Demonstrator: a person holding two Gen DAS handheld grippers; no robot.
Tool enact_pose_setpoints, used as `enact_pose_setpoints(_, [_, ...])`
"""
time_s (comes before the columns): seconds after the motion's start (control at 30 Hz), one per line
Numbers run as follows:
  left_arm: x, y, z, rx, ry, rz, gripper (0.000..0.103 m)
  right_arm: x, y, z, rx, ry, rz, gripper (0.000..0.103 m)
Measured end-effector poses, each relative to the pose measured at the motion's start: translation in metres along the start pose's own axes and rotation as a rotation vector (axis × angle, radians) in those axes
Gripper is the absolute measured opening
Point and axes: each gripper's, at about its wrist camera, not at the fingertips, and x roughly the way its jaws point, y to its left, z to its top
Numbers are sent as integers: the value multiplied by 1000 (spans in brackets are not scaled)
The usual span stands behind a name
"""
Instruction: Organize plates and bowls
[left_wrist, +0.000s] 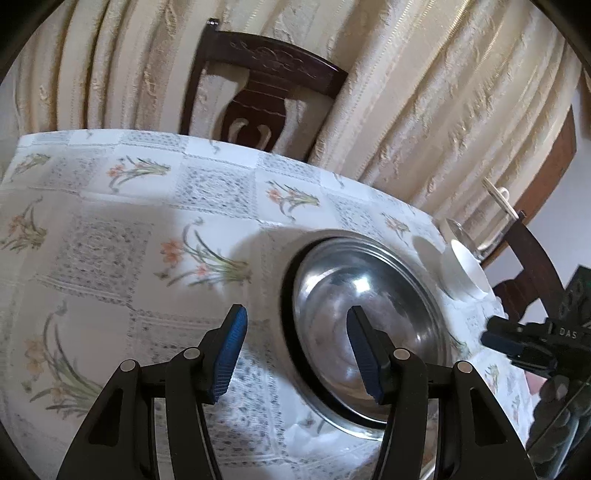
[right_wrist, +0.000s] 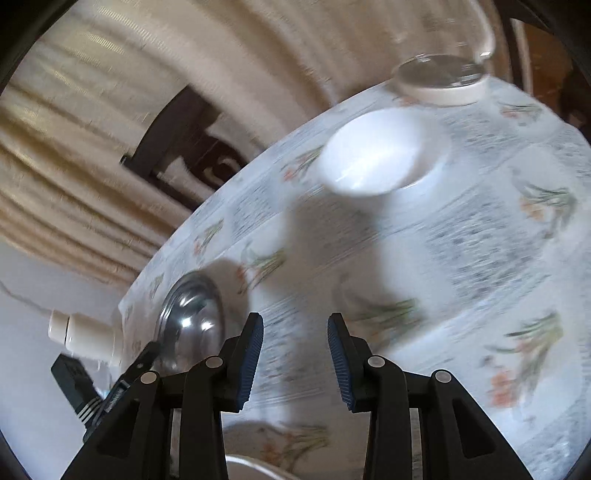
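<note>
Approach step: left tongs wide open, empty, astride near-left rim of steel bowl on bench; right tongs open, empty, white bowl far ahead; next, close on rim

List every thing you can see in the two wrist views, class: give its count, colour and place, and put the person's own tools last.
Metal bowl: one, silver, on the table near the left claw.
White bowl: one, white, further along the table, ahead of the right claw.
Glass vessel with white base: one, clear and white, at the table's far edge beyond the white bowl.
Tablecloth: one, white with orange flowers, covering the table.
Chairs: two, dark wood, at the table's far side and corner.
Curtain: one, cream, behind the chairs.
Left claw: one, black with blue pads, open, empty.
Right claw: one, black with blue pads, open, empty.
</note>
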Motion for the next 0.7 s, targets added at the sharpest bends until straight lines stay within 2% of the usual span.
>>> enact_pose_setpoints(0.17, [-10,7,5,-13,-43,44,57,-14,-38,19,85,-57,-26,39])
enact_pose_setpoints(0.3, [-9,6,3,-6,-43,55,57,-13,-60,38,145,-81,-27,39])
enact_pose_setpoints(0.5, [0,-1,-3,25,-16,66,57,4,-74,66,196,-98,-12,39])
enact_pose_setpoints(0.7, [3,-3,-5,30,-6,68,57,25,-79,84,206,-85,-47,41])
